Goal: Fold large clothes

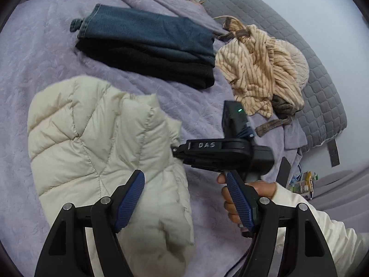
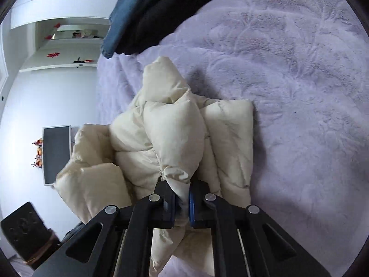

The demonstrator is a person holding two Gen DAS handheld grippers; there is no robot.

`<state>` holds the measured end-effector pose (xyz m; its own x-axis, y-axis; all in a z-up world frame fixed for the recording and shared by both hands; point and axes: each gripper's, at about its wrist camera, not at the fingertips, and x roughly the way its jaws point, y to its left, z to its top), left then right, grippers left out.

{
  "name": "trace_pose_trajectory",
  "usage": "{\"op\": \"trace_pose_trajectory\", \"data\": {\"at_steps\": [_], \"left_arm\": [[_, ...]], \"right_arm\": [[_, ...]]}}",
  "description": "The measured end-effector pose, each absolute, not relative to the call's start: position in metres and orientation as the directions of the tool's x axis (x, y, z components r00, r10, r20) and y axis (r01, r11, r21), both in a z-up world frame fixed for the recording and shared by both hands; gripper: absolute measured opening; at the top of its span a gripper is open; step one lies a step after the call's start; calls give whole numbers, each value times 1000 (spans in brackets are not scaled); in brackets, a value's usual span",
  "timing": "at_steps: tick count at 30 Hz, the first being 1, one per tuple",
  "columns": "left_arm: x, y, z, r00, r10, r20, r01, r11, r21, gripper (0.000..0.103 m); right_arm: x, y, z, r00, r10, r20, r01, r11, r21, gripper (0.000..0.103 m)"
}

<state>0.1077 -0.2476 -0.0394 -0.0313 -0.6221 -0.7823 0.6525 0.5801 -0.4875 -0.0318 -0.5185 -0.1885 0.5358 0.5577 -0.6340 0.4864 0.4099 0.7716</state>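
- The cream puffer jacket (image 2: 175,138) lies bunched on the lilac bedspread (image 2: 299,92), its lower end cut off by the frame.
- The right gripper (image 2: 182,205) pinches a jacket fold.
- The left gripper (image 1: 184,198) gapes wide, empty; its fingers hide part of the hand (image 1: 233,198).

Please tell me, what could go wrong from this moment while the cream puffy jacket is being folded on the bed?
1. The right gripper pinches only a small bunch of the cream jacket; slippery padding may slide out.
2. The left gripper is open above the jacket, so the fold may spring back.
3. The folded dark clothes lie nearby and might be disturbed.
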Motion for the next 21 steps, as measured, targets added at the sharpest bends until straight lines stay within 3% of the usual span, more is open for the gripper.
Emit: {"op": "trace_pose_trajectory", "data": {"at_steps": [6, 10, 14, 21], "left_arm": [[152, -172, -24, 196, -564, -802, 588, 723, -364, 74], [204, -115, -84, 244, -436, -866, 422, 852, -310, 74], [230, -106, -146, 152, -444, -883, 338, 863, -376, 74], [213, -166, -136, 147, -528, -836, 491, 773, -402, 74]], "right_arm": [[-39, -520, -197, 527, 555, -643, 466, 444, 765, 9], [-38, -513, -193, 517, 555, -652, 444, 477, 758, 9], [-25, -506, -200, 506, 560, -656, 416, 508, 754, 9], [15, -499, -200, 470, 576, -669, 341, 580, 740, 9]]}}
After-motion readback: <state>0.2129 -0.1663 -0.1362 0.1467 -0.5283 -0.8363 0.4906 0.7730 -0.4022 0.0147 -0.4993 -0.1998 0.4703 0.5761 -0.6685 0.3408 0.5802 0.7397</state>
